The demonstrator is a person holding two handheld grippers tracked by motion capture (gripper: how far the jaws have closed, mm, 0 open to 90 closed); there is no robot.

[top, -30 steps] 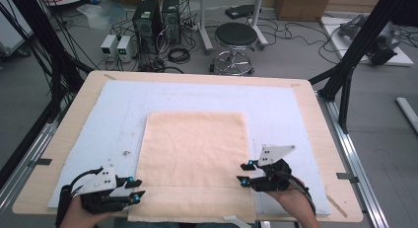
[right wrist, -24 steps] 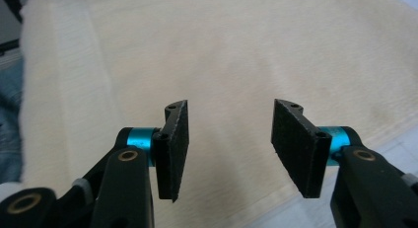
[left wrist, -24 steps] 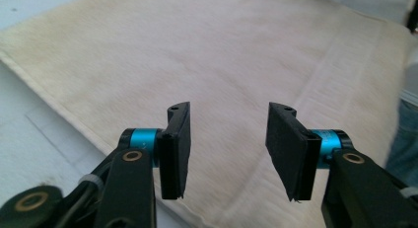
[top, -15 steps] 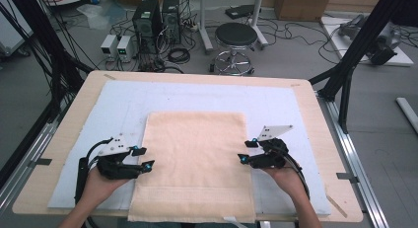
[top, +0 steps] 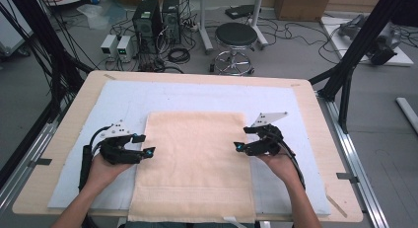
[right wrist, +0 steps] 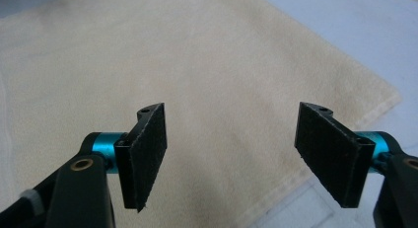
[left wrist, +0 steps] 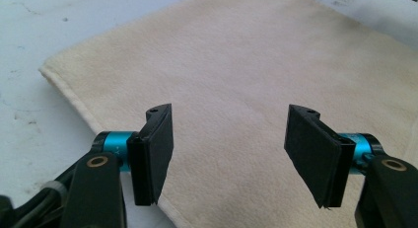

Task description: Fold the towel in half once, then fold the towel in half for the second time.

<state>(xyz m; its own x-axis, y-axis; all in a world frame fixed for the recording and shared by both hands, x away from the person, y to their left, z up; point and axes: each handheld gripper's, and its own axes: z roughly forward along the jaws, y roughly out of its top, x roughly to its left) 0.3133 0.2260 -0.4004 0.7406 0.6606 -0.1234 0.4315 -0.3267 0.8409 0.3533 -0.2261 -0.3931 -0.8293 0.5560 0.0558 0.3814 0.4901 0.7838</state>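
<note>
Cream terry towel [top: 194, 164] lies flat on the pale blue mat [top: 296, 104] of the wooden table [top: 64, 134], its near hem hanging over the six o'clock edge, just as a second ago. Left gripper [top: 144, 144] has moved up from the table's seven o'clock corner to the towel's nine o'clock edge, jaws spread wide and empty. Right gripper [top: 240, 138] has likewise climbed to the three o'clock edge, jaws wide and holding nothing.

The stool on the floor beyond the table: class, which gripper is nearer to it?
Right. The right gripper sits almost straight below the stool in the high view; the left gripper is farther off to the side.
</note>
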